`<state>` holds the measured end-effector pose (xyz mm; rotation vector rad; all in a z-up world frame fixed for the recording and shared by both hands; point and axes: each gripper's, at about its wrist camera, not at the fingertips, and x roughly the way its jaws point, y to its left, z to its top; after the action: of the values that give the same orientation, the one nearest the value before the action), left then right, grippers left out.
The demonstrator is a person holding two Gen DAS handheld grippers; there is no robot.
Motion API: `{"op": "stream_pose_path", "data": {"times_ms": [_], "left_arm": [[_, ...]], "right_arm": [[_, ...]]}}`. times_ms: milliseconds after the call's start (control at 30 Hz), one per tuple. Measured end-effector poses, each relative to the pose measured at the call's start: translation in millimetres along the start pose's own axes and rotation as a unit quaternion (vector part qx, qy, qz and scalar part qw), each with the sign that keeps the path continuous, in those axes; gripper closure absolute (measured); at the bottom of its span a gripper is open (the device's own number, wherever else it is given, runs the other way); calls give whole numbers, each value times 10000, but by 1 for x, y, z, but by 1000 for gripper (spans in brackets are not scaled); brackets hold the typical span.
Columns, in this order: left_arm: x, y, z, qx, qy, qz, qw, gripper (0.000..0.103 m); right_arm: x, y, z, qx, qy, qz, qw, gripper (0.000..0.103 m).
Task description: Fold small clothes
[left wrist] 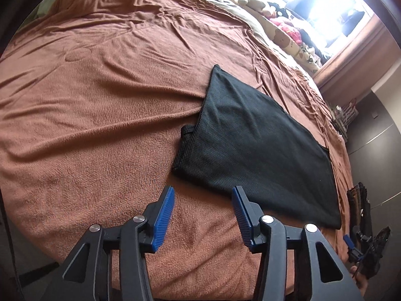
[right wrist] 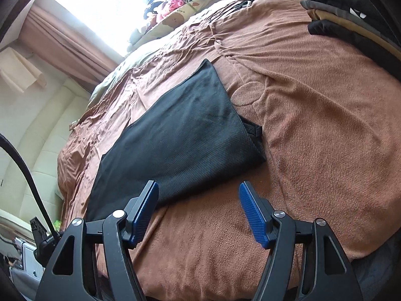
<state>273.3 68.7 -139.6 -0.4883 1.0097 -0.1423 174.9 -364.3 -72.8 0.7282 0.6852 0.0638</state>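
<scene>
A black mesh garment (left wrist: 253, 145) lies folded flat on the brown blanket (left wrist: 100, 100), with a small flap sticking out at one side. My left gripper (left wrist: 203, 193) hovers open just short of the garment's near edge, nothing between its blue pads (left wrist: 164, 218). In the right wrist view the same black garment (right wrist: 180, 138) stretches from centre toward the lower left. My right gripper (right wrist: 199, 188) is open over the blanket (right wrist: 313, 125) at the garment's near edge, its left pad (right wrist: 145, 210) over the cloth's border. Neither gripper holds anything.
A stack of folded dark and tan clothes (right wrist: 351, 17) sits at the bed's far right corner. Pillows and plush toys (left wrist: 288, 25) lie under a bright window. A black cable (right wrist: 22, 165) curves at the left. The other gripper (left wrist: 361, 248) shows at the left wrist view's right edge.
</scene>
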Motion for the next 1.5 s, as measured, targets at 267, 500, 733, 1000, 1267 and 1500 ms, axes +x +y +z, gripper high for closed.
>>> {"op": "stream_pose_path", "data": {"times_ms": [267, 500, 733, 1000, 1267, 1500], "left_arm": [[15, 16, 0, -784, 178, -357, 9961, 67], [30, 13, 2, -919, 291, -293, 9949, 67], [43, 14, 4, -1037, 412, -97, 9937, 67], [43, 21, 1, -1533, 336, -140, 9875, 67], [47, 19, 0, -1655, 163, 9, 9861, 68], [52, 20, 5, -1910, -104, 76, 9815, 68]], "right_arm": [[19, -7, -3, 362, 98, 246, 9990, 57], [32, -18, 2, 767, 130, 397, 9962, 57], [44, -32, 7, 1204, 75, 361, 9920, 57], [47, -44, 0, 1949, -17, 222, 9806, 58], [51, -34, -4, 2183, -211, 163, 9755, 58], [55, -36, -8, 2299, -420, 209, 9721, 58]]}}
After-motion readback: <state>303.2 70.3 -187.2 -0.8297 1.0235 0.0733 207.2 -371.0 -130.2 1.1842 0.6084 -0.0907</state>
